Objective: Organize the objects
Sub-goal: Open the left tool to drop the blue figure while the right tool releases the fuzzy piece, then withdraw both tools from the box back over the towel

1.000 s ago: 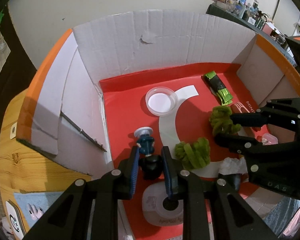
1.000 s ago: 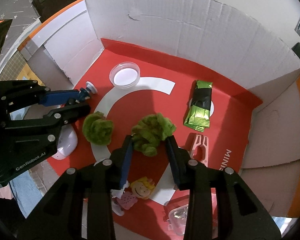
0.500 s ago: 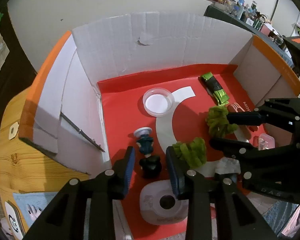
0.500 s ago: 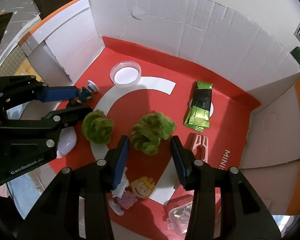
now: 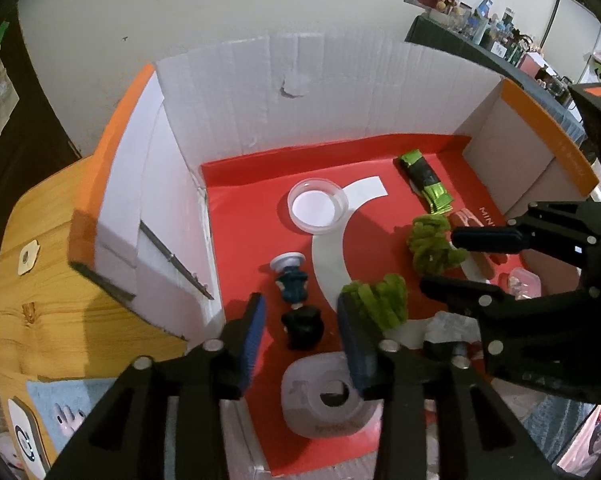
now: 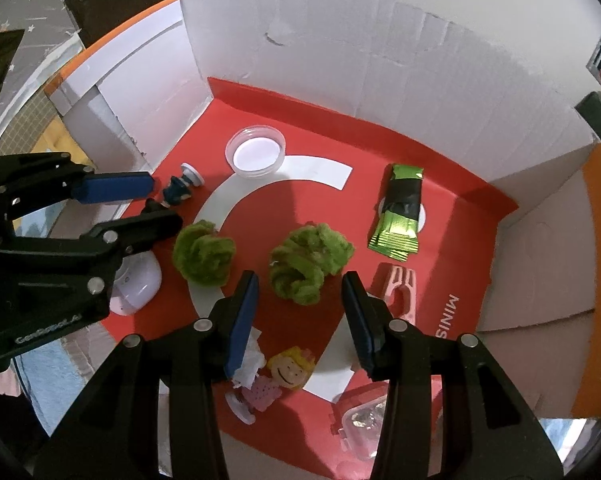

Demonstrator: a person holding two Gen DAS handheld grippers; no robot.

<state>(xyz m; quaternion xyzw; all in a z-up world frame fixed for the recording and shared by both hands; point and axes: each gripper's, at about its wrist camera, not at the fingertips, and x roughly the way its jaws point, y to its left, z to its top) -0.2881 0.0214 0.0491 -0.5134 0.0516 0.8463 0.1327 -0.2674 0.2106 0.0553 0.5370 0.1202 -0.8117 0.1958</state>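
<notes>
A small figurine (image 5: pixel 296 292) with a dark blue body, black head and white base lies on the red floor of a cardboard box (image 5: pixel 300 92). My left gripper (image 5: pixel 300 298) stands over its head; the jaws are opening and no pad touches it. Two green fuzzy bundles lie mid-floor. The right bundle (image 6: pixel 308 264) sits just beyond my right gripper (image 6: pixel 300 278), which is open and clear of it. The left bundle (image 6: pixel 204 256) lies between the two grippers. The right wrist view shows the left gripper (image 6: pixel 164 202) beside the figurine (image 6: pixel 176 194).
A clear round dish (image 5: pixel 317 206) sits toward the back and a green snack packet (image 6: pixel 400 212) at back right. Near the front lie a pink clip (image 6: pixel 400 288), a blonde doll figure (image 6: pixel 288 368), a small clear container (image 6: pixel 360 420) and a white round device (image 5: pixel 328 392). White walls enclose the floor.
The left jaws came off the figurine's black head and spread wide. The right jaws widened away from the green bundle and pulled back a little. Both objects stayed on the floor.
</notes>
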